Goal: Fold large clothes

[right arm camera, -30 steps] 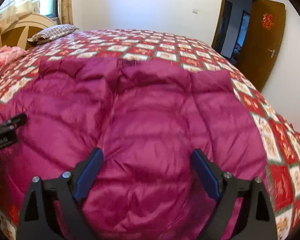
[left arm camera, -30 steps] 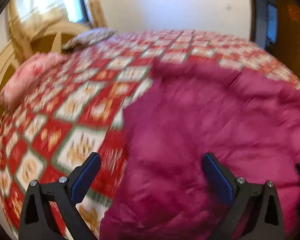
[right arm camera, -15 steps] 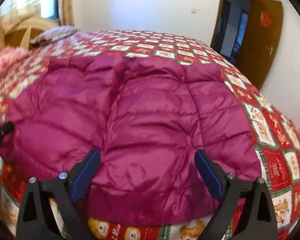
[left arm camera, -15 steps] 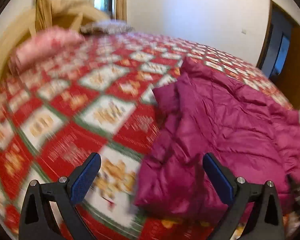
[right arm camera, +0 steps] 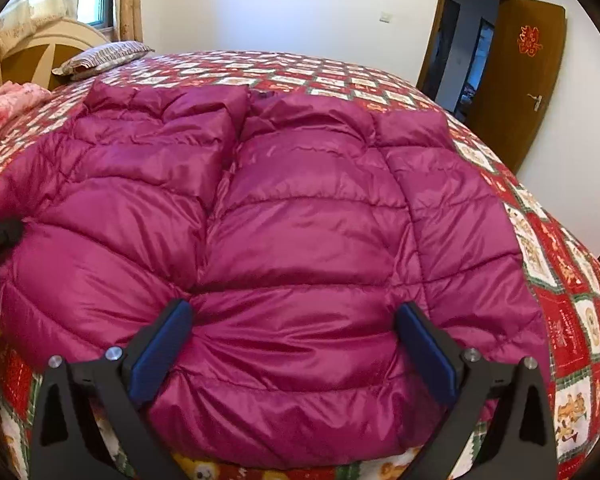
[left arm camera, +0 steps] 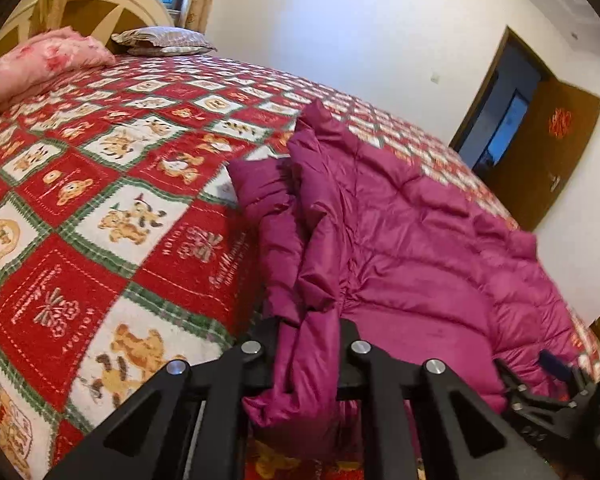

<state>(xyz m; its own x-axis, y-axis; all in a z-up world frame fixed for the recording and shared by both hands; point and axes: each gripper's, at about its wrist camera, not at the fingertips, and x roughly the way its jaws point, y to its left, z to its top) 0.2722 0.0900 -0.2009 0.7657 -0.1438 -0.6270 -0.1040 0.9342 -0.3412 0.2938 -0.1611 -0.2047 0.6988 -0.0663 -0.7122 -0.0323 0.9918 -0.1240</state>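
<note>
A: Found the jacket (right arm camera: 300, 208)?
B: Yes. Lay spread out on the red and white bed cover (left arm camera: 100, 200), puffy and dark pink, near the front edge of the bed.
A: And the left gripper (left arm camera: 308, 334)?
B: Had just been closing. Was clamped tight on 1 side edge of the jacket, with a bunch of cloth pinched between the 2 fingers and hanging down a bit below them.
A: Lifted the cloth?
B: Only bunched it up at that edge. Could not tell more.
A: And the right gripper (right arm camera: 292, 320)?
B: Had just been opening. Stood wide over the bottom hem, with the puffy cloth between the 2 blue pads (right arm camera: 160, 344). Gripped nothing.
A: Close to the left one?
B: No, well apart, further along the hem.
A: Saw anything else?
B: Spotted a striped pillow (left arm camera: 164, 40) and a pink blanket (left arm camera: 40, 60) at the head of the bed, far from the jacket. Noticed a brown door (right arm camera: 516, 80) standing open past the far corner.
</note>
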